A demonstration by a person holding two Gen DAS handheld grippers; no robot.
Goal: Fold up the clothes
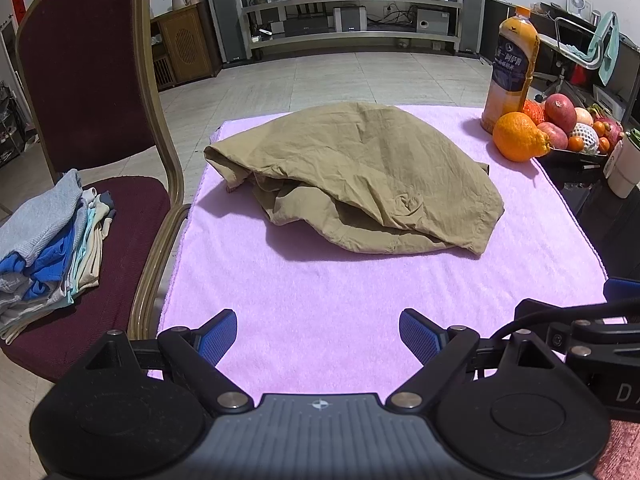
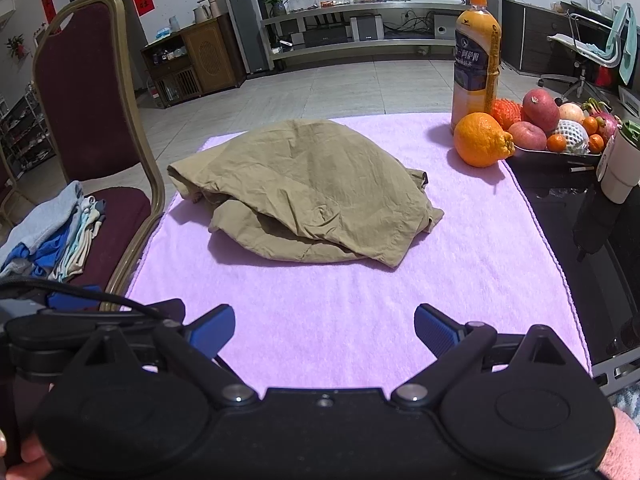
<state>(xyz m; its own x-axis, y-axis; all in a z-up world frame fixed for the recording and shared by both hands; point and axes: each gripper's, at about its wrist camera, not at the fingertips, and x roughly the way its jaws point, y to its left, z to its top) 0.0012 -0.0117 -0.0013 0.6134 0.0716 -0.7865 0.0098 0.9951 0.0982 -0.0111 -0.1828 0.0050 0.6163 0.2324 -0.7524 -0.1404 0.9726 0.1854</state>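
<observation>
Your left tool (image 1: 318,334) and right tool (image 2: 324,330) both gape wide, holding nothing, over the near edge of the pink towel (image 1: 360,292). The tan garment (image 1: 356,172) lies crumpled mid-surface, its underside folds hidden. On the chair (image 1: 120,200), a stack of clothes (image 1: 52,240) is partly cut off.

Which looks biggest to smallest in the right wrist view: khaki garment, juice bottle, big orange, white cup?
1. khaki garment
2. juice bottle
3. big orange and white cup: look alike in size; the cup is cut by the fisheye edge, so no ranking between them.
</observation>
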